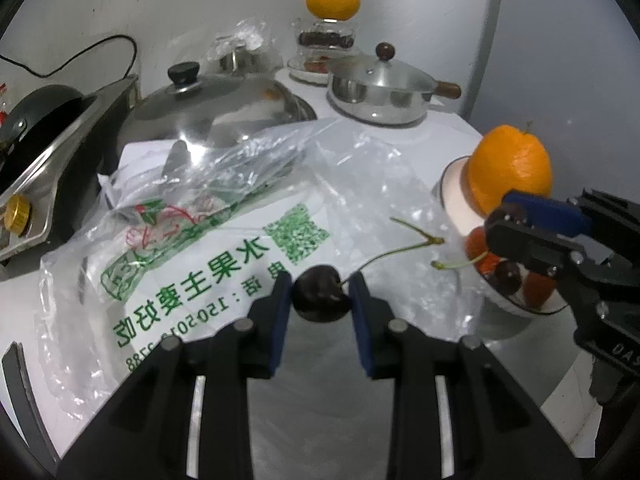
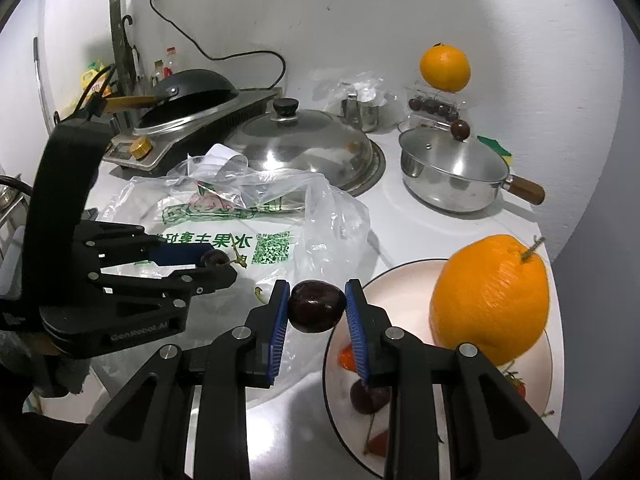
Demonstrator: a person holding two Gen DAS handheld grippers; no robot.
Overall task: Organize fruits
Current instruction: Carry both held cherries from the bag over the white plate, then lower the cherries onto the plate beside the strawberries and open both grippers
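Note:
My left gripper is shut on a dark cherry, whose green stem arcs up to the right, just above a clear plastic bag printed in green. To the right, a white plate holds a large orange and red fruit. In the right wrist view my right gripper is shut on another dark cherry at the left rim of the plate, beside the orange. A cherry lies on the plate. The left gripper hangs over the bag.
Behind the bag lies a large steel lid, and a small lidded pot with a wooden handle sits to its right. A second orange rests on a clear box of cherries. A cooker with a black wok stands at back left.

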